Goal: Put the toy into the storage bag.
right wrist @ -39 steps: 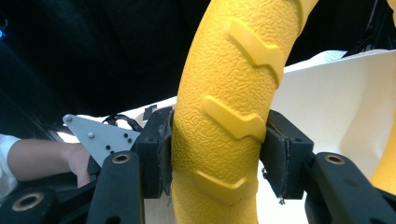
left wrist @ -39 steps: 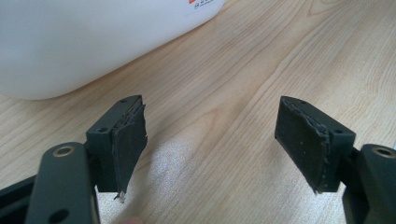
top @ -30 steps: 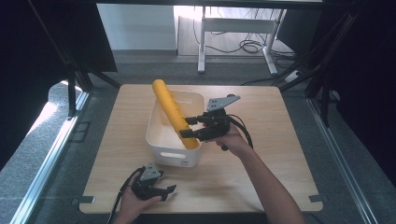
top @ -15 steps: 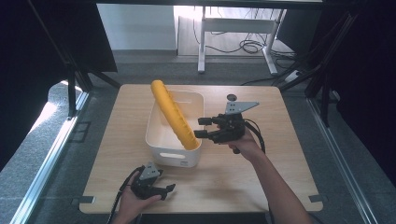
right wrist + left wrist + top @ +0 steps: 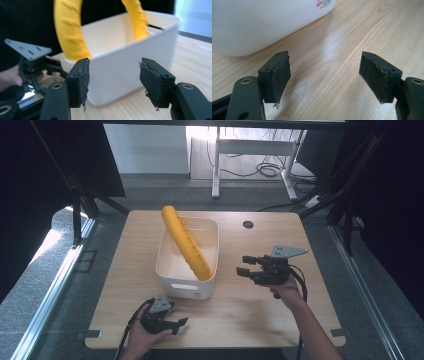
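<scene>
A long yellow ribbed roll (image 5: 186, 243) leans in a white bin (image 5: 170, 270) at mid-table, its lower end in the near right corner and its upper end over the far left rim. My right gripper (image 5: 246, 266) hovers to the right of the bin, open and holding nothing, jaws pointing at it. In the right gripper view the open gripper (image 5: 112, 80) faces the bin wall (image 5: 120, 62), with the roll (image 5: 70, 32) above. My left gripper (image 5: 178, 325) rests open near the front edge. Its own view shows the left gripper (image 5: 324, 77) over bare wood beside the bin (image 5: 262, 22).
The wooden table (image 5: 250, 315) has a small dark cable hole (image 5: 248, 224) at the back right. Beyond the far edge stand a desk frame and cables on the floor (image 5: 260, 167). Dark frame posts (image 5: 75, 215) flank the table.
My right gripper has drawn back to the right, away from the roll's lower end and the bin. The roll stays leaning in the bin. The left gripper has not moved.
</scene>
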Demonstrator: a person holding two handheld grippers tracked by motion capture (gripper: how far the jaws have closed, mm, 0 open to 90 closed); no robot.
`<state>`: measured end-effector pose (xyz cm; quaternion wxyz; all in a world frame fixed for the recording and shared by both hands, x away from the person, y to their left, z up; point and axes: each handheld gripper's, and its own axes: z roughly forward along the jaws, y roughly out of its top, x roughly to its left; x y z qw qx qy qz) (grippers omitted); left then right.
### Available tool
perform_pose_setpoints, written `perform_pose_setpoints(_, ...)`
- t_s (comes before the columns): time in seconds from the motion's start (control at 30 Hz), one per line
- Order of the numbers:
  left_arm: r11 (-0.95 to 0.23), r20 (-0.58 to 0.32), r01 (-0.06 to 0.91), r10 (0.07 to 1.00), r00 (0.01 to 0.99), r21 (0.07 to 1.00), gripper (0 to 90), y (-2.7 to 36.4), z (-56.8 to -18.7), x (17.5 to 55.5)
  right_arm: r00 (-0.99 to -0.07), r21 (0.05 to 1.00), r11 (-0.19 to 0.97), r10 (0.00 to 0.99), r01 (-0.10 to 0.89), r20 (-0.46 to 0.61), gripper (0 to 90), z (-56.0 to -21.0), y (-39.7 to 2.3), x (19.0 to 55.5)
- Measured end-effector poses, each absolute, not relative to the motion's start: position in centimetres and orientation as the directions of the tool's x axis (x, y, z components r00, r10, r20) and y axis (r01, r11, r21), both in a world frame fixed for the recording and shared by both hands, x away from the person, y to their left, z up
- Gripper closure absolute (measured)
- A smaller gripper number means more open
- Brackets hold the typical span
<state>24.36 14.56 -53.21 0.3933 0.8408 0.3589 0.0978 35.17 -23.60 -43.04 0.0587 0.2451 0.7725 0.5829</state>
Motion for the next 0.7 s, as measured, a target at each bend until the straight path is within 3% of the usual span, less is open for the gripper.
perform_pose_setpoints(0.3, -0.432, -0.12, 0.529, 0.682, 0.722, 0.73, 24.9, 14.3, -53.2, 24.3, -0.809, 0.906, 0.227, 0.559, 0.358, 0.18, 41.0, -46.2, -27.3, 34.2)
perform_pose_setpoints(0.7, -0.442, -0.112, 0.523, 0.677, 0.728, 0.729, 25.0, 14.3, -53.3, 24.3, -0.782, 0.88, 0.25, 0.595, 0.403, 0.189, 40.6, -48.1, -28.3, 34.0)
